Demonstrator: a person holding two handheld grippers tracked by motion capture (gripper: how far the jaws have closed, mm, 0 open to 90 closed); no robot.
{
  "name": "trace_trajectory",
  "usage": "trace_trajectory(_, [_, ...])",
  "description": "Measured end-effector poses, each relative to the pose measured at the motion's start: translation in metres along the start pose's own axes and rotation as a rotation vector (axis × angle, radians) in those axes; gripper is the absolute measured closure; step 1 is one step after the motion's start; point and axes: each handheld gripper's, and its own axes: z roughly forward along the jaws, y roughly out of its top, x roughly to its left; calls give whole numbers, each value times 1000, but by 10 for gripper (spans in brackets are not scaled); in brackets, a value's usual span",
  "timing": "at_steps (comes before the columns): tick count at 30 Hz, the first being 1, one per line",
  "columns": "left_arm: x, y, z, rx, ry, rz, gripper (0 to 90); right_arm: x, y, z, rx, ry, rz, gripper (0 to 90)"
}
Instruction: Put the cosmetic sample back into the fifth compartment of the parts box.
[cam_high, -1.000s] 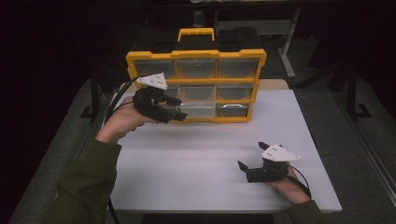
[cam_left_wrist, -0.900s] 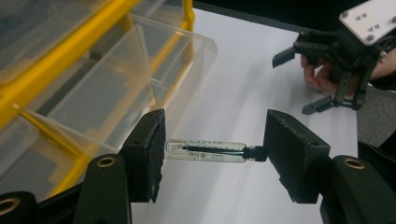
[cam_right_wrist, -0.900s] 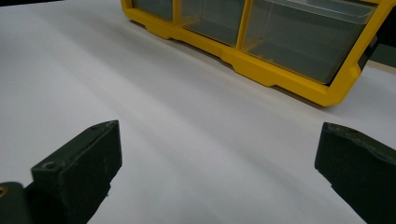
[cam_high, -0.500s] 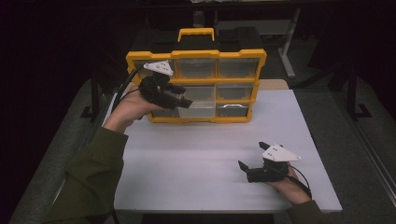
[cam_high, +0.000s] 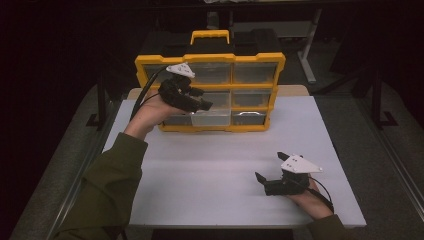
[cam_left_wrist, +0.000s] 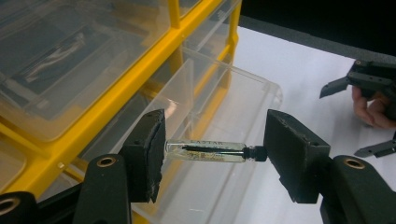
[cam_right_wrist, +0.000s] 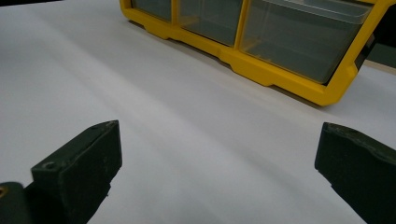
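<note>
A yellow organizer (cam_high: 210, 59) with clear drawers stands upright at the back of the table. Its bottom middle drawer (cam_high: 212, 118) is pulled out. My left gripper (cam_high: 202, 102) hovers over that drawer, shut on a small glass vial (cam_left_wrist: 210, 151) with a dark cap, held lengthwise between the jaws. In the left gripper view the open clear drawer (cam_left_wrist: 243, 93) lies just beneath the vial. My right gripper (cam_high: 269, 166) rests on the table near the front right, open and with nothing between its jaws (cam_right_wrist: 217, 163).
The white tabletop (cam_high: 215, 170) stretches between the organizer and the right gripper. In the right gripper view the organizer's yellow base (cam_right_wrist: 280, 79) runs across the far side. Dark floor and table legs surround the table.
My left gripper has risen and moved forward and right, from in front of the organizer's left side to above the pulled-out drawer. The right gripper has stayed put.
</note>
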Motion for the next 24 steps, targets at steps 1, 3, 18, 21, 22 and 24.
trace_trajectory(1, [1, 0, 1, -1, 6, -4, 400, 0, 0, 0, 1, 0, -1, 2])
trace_trajectory(3, [4, 0, 3, -1, 11, -15, 400, 0, 0, 0, 0, 1, 0, 2])
trace_trajectory(18, [11, -1, 14, 8, 40, -46, 398, 0, 0, 0, 1, 1, -3, 2])
trace_trajectory(21, [11, -1, 15, 11, 58, -54, 337, -1, 0, -1, -1, -1, -7, 2])
trace_trajectory(22, [11, -1, 15, 8, 55, -53, 334, -1, 0, -1, -1, -2, -6, 2])
trace_trajectory(24, [11, -1, 14, 8, 57, -54, 328, -1, 0, -1, -1, -2, -6, 2])
